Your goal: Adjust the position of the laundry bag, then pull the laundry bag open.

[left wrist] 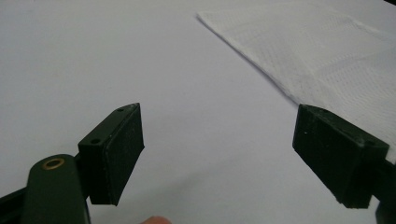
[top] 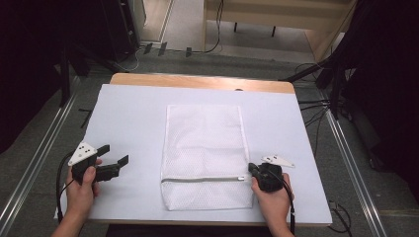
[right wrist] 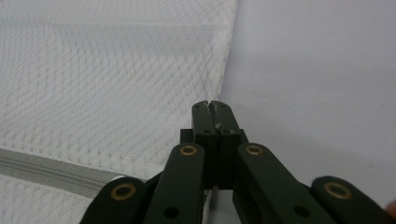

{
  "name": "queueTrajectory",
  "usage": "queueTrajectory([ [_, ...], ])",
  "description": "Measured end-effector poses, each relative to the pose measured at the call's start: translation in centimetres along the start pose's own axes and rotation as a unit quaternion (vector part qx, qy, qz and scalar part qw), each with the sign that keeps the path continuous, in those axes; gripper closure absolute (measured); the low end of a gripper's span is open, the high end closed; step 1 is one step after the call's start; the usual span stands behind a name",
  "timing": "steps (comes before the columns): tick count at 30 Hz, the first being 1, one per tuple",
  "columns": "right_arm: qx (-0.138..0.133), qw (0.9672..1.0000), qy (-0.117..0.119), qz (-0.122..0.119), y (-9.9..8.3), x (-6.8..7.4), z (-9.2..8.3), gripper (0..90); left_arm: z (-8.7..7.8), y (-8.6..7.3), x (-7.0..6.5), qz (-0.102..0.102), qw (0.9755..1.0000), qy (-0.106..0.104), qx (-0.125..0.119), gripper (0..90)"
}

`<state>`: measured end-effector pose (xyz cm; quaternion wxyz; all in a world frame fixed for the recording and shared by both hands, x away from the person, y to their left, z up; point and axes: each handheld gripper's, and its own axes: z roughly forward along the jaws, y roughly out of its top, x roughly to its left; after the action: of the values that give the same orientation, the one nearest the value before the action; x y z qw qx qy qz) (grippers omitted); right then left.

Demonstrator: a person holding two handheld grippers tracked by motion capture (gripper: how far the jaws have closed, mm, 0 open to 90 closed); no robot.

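A white mesh laundry bag (top: 205, 148) lies flat in the middle of the table, long side running away from me. Its grey zipper (top: 202, 179) crosses the bag near the front end. My right gripper (top: 251, 169) rests at the right end of that zipper, against the bag's right edge. In the right gripper view its jaws (right wrist: 215, 106) are pressed together over the edge of the mesh (right wrist: 107, 79), and the zipper (right wrist: 46, 170) runs under the linkage. Whether they pinch fabric is hidden. My left gripper (top: 114, 153) hovers open left of the bag, nothing between its pads (left wrist: 123, 154).
A pale sheet (top: 128, 113) covers the wooden table (top: 197, 80). Bare sheet lies left, right and beyond the bag. Cables and dark stands crowd the floor at the right and back. Metal rails run along both sides of the table.
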<state>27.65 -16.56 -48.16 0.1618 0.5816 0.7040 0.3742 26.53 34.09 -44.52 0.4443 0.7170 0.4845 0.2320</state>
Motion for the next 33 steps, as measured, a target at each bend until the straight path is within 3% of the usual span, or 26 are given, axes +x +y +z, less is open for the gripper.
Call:
queueTrajectory([
  [2, -0.003, 0.9999, 0.007, -0.007, 0.0, -0.1, -0.3, 89.5, 0.0, 0.0, 0.1, -0.003, 1.0000, 0.001, -0.002, 16.6],
  [4, -0.007, 0.9996, 0.027, -0.009, 0.0, -0.2, -0.7, 80.5, -0.1, 0.0, 0.1, -0.002, 1.0000, 0.004, -0.002, 16.6],
  [8, -0.017, 0.9992, 0.031, -0.017, -0.3, -0.3, -1.6, 71.3, -0.3, -0.1, -0.1, 0.003, 1.0000, 0.006, -0.001, 16.6],
  [18, -0.024, 0.9981, 0.055, 0.015, -0.8, -0.4, -3.2, 55.2, -0.6, 0.2, -0.9, 0.008, 0.9999, 0.002, -0.006, 16.6],
  [25, 0.000, 0.9987, 0.051, 0.002, -1.5, 0.8, -3.4, 48.0, -0.1, 0.6, -2.2, 0.019, 0.9996, -0.018, -0.013, 16.6],
  [28, 0.015, 0.9984, 0.054, -0.006, -1.9, 1.0, -3.3, 47.3, 0.0, 0.7, -2.4, 0.024, 0.9995, -0.020, -0.011, 16.6],
  [33, 0.033, 0.9985, 0.039, -0.018, -2.4, 1.4, -3.0, 47.2, 0.0, 0.7, -2.4, 0.021, 0.9995, -0.021, -0.011, 16.6],
])
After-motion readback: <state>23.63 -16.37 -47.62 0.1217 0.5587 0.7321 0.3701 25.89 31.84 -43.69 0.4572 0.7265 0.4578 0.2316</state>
